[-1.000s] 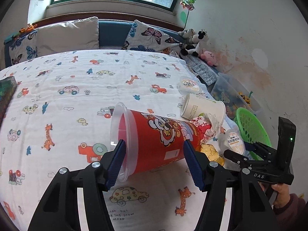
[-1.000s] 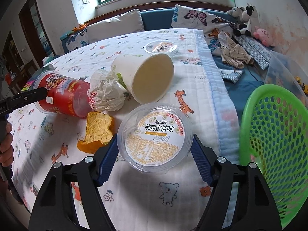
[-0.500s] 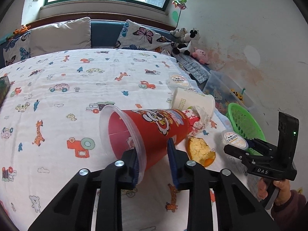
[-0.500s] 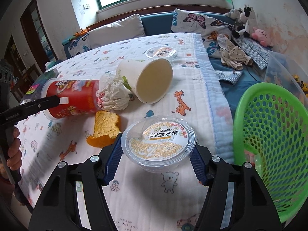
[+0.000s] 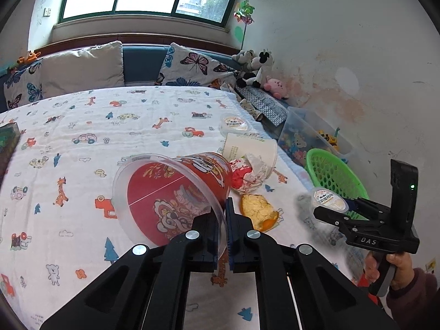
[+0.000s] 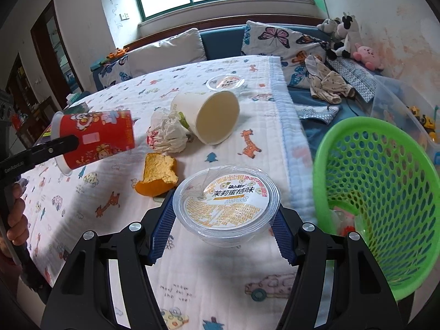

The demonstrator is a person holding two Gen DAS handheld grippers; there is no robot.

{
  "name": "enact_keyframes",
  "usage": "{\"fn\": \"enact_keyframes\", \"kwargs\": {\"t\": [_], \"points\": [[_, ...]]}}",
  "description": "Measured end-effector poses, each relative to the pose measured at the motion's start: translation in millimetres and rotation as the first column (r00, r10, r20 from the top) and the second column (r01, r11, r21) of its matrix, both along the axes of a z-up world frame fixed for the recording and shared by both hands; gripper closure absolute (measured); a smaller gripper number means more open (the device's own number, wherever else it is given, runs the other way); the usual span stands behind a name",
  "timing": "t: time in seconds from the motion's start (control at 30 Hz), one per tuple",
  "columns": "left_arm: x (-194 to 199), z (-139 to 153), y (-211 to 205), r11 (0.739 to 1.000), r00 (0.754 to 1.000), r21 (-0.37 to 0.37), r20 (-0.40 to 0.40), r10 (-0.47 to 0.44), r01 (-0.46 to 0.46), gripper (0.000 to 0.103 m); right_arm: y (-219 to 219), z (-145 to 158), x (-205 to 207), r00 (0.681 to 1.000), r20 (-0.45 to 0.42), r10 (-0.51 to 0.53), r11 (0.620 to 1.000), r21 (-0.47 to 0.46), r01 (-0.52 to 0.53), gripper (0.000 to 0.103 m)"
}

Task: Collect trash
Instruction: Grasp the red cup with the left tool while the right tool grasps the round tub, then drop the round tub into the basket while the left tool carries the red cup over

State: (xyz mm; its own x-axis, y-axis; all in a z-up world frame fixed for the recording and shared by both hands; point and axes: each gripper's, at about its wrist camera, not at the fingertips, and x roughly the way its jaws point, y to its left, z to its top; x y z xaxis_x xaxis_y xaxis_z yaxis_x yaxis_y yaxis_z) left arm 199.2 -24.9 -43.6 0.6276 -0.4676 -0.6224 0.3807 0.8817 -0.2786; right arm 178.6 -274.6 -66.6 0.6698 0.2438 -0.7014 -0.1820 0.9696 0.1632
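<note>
Left gripper point(image 5: 223, 220) is pinched onto the clear rim of the red cup point(image 5: 176, 200); cup is held tilted, mouth toward the camera, lifted off the bed blanket point(image 5: 82, 143). In the right wrist view the cup point(image 6: 96, 137) is seen raised above the blanket's left side, gripper handle held in a fist point(image 6: 16, 220). Right gripper point(image 6: 220, 228) is clamped on a clear lidded tub point(image 6: 228, 203), carried near the blanket's right edge, just beside the green basket point(image 6: 379, 192). Crumpled wrapper point(image 6: 167, 134), orange peel point(image 6: 159, 176) and white cup point(image 6: 211, 115) are left lying mid-blanket.
</note>
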Motion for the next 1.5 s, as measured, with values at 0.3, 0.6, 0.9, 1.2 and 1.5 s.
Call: {"fn": "enact_keyframes", "kwargs": {"t": [0.3,0.6,0.9,1.2,1.5], "points": [[-11,27,-16,0.999,0.997,-0.014,0.062,-0.046,0.047,0.098,-40,7,-7,0.996,0.013,-0.089,0.996,-0.017,0.09,0.038],[-4,44,-74,0.989,0.986,-0.006,0.084,-0.144,0.145,0.098,-106,0,-14,0.974,-0.019,-0.224,0.973,-0.061,0.223,0.038],[4,52,-136,0.973,0.969,0.022,0.089,-0.229,0.228,0.098,-160,-13,-22,0.942,-0.048,-0.333,0.941,-0.074,0.329,0.038],[8,51,-187,0.957,0.954,0.049,0.081,-0.289,0.286,0.098,-190,-18,-31,0.923,-0.042,-0.382,0.923,-0.061,0.38,0.025],[9,38,-243,0.929,0.931,0.085,0.042,-0.364,0.359,0.098,-203,0,-63,0.917,0.014,-0.399,0.916,-0.05,0.399,0.024]]}}
